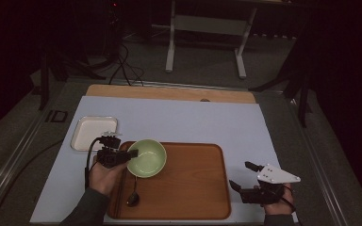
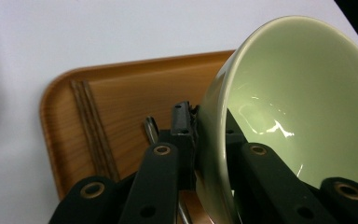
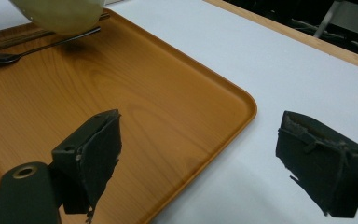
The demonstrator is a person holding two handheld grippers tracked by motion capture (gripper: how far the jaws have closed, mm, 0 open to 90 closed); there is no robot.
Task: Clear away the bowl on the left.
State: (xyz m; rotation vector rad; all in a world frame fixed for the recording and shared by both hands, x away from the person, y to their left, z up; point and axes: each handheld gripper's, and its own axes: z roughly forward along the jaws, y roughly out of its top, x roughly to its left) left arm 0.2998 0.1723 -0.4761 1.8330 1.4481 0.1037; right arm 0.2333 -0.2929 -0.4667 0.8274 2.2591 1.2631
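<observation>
Where the left gripper [image 1: 124, 155] meets the pale green bowl [image 1: 147, 157], its jaws are clamped on the bowl's rim, one black jaw outside the wall and the other inside, as the left gripper view shows [image 2: 200, 140]. The bowl [image 2: 298, 107] is tilted, its hollow turned partly sideways, over the left part of the wooden tray [image 1: 193, 188]. Beneath it on the tray lies a dark metal spoon [image 1: 133, 195], its handle running under the bowl, and beside that a pair of brown chopsticks [image 2: 91, 130] near the tray's left edge. The right gripper [image 1: 245, 176] hovers just off the tray's right edge, jaws spread wide with nothing between them. A white rectangular dish [image 1: 94, 132] sits on the pale blue mat [image 1: 193, 122], just beyond the tray's far left corner.
</observation>
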